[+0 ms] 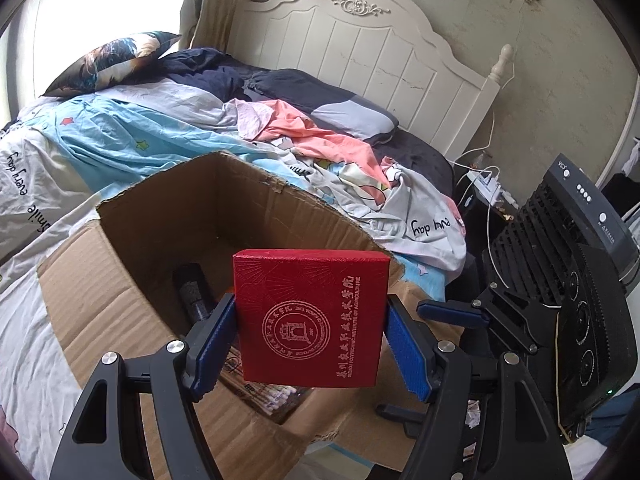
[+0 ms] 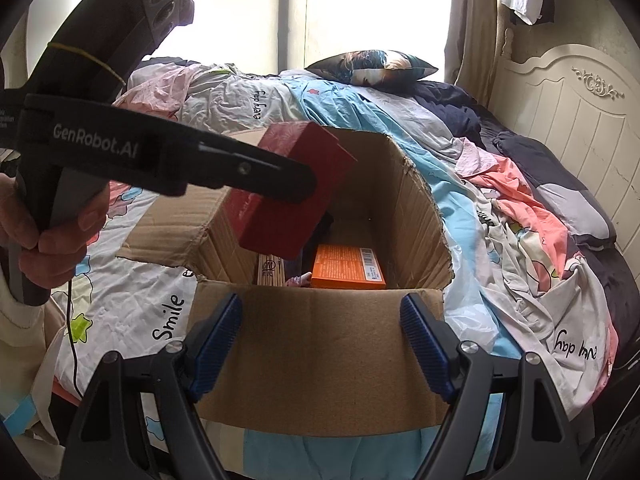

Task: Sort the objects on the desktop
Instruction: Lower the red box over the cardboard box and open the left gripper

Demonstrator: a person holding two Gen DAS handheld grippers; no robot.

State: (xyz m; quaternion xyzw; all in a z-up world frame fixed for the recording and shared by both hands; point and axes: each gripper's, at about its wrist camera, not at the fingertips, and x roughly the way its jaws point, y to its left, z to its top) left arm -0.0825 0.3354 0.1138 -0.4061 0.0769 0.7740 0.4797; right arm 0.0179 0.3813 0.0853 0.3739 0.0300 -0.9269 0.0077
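The left gripper (image 1: 310,338) holds a flat red box (image 1: 312,316) by its two side edges, pads flush, above an open cardboard carton (image 2: 320,344) on a bed. The box looks stiff, light and smooth, so edge grip suits it. The right gripper (image 2: 320,340) hangs wide and empty over the carton's near flap. Below lie an orange box (image 2: 347,266) and a dark cylinder (image 1: 194,290)

I note daylight from the window (image 2: 360,12) blown out to white glare, cardboard box (image 2: 400,216) interior in dim shadow, strong fisheye bending with dark vignette at corners, centres sharp, no motion blur.
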